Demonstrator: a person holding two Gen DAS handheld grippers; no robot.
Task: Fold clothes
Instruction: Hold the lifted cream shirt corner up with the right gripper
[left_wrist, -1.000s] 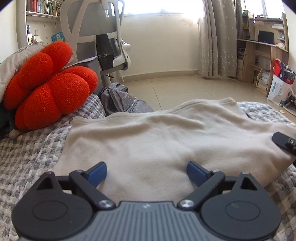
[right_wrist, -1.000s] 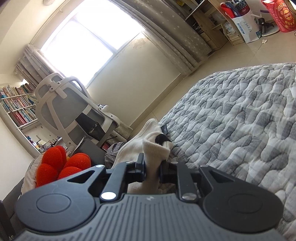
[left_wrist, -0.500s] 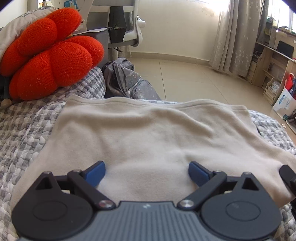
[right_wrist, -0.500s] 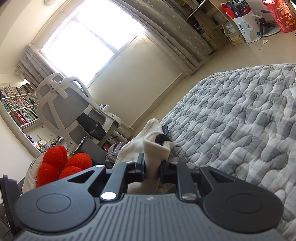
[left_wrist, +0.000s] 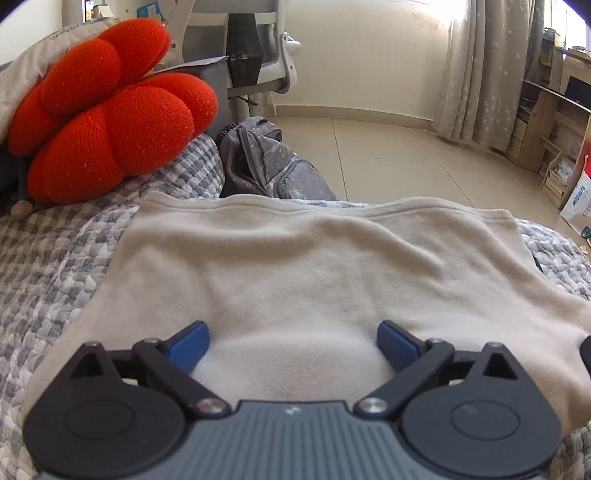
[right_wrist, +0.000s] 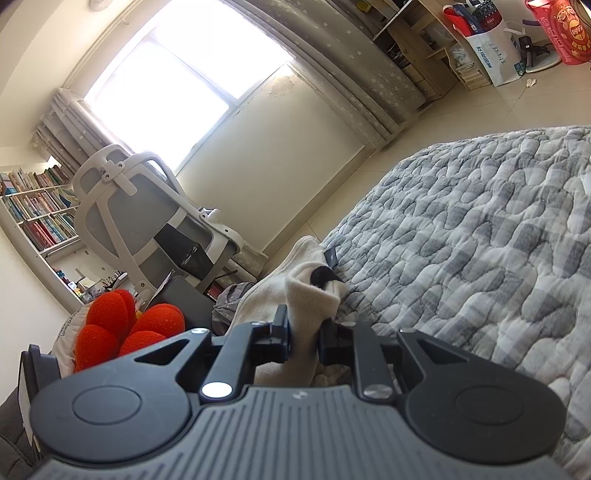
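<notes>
Grey-and-white quilted bedding (left_wrist: 55, 266) fills the lower part of both views, with a tiled floor and curtained window behind it. At the upper left of the left wrist view a red knitted cushion (left_wrist: 107, 129) rests on the quilt, and a grey backpack (left_wrist: 266, 162) sits just past the bed's edge near the centre. Spread flat across the middle of that frame is the beige garment (left_wrist: 314, 273), its far hem running straight from left to right. The left gripper (left_wrist: 291, 341) hovers over the garment's near part with its blue pads wide apart and nothing between them. In the right wrist view, the right gripper (right_wrist: 304, 334) is pinched narrow on a bunched corner of the same garment at lower centre. This looks like the start of a fold: one corner is secured, and the next move calls for the left jaws to close on the matching near edge so both corners can be carried over together.
</notes>
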